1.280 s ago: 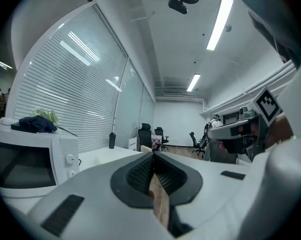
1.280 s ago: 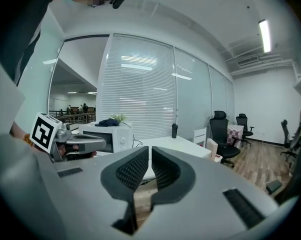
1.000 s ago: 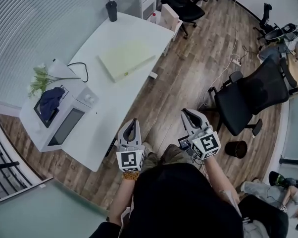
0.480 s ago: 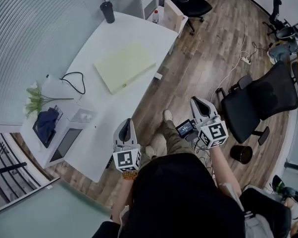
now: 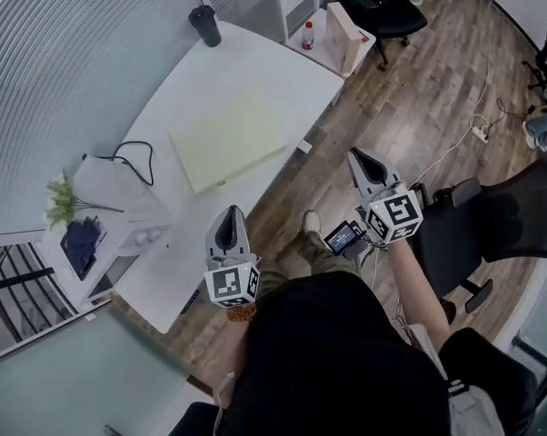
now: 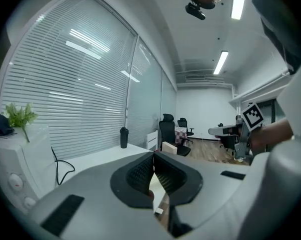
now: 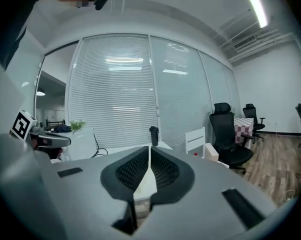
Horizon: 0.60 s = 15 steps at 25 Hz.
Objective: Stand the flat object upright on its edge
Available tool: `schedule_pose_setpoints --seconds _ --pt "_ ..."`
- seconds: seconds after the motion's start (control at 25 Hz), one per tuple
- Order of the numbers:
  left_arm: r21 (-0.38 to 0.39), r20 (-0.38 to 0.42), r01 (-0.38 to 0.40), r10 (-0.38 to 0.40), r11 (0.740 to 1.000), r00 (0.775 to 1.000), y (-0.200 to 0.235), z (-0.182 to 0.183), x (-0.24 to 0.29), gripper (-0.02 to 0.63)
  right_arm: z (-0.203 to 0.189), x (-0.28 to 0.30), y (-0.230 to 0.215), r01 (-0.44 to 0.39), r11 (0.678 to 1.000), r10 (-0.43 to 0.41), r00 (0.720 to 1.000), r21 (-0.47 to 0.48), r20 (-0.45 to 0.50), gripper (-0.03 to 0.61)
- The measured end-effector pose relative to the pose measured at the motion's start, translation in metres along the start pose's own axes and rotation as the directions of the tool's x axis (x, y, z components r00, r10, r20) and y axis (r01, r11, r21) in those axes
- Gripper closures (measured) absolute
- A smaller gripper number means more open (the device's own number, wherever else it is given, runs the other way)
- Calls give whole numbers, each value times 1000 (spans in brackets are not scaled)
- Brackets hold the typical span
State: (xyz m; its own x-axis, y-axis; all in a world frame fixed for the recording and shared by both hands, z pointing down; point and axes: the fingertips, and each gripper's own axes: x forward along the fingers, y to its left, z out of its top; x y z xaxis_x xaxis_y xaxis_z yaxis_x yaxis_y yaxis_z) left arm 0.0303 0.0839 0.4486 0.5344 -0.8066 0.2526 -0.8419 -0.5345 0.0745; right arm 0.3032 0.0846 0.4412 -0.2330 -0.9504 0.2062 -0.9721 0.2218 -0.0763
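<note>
A flat pale yellow-green board (image 5: 227, 138) lies on the white table (image 5: 174, 234) in the head view, near the table's right edge. My left gripper (image 5: 231, 214) hovers at the table's near edge, well short of the board, jaws shut and empty. My right gripper (image 5: 355, 156) is over the wooden floor to the right of the table, also shut on nothing. In the left gripper view my left gripper (image 6: 153, 156) points along the table top, and in the right gripper view my right gripper (image 7: 149, 151) points at the table; each pair of jaws is pressed together.
A dark tumbler (image 5: 205, 24) stands at the table's far end. A white appliance (image 5: 119, 243), a black cable (image 5: 128, 157) and a green plant (image 5: 63, 203) sit at the left. A white side stand with a red-capped bottle (image 5: 308, 35) and black office chairs (image 5: 492, 230) surround the floor.
The head view has shifted, so the table and board sit closer. My right gripper has risen and moved forward toward the table's corner; my left gripper has stayed near the table's near edge.
</note>
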Motion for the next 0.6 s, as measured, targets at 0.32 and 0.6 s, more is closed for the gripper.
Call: schedule_pose_setpoints --seconds 0.32,0.6 --pt "22 -80 -58 60 998 995 -4 -6 32 606 -24 56 -16 -125 989 130 990 78 -53 571" --pt "-40 -93 -195 191 980 977 62 -12 36 606 -32 119 10 -237 968 246 962 83 -120 571"
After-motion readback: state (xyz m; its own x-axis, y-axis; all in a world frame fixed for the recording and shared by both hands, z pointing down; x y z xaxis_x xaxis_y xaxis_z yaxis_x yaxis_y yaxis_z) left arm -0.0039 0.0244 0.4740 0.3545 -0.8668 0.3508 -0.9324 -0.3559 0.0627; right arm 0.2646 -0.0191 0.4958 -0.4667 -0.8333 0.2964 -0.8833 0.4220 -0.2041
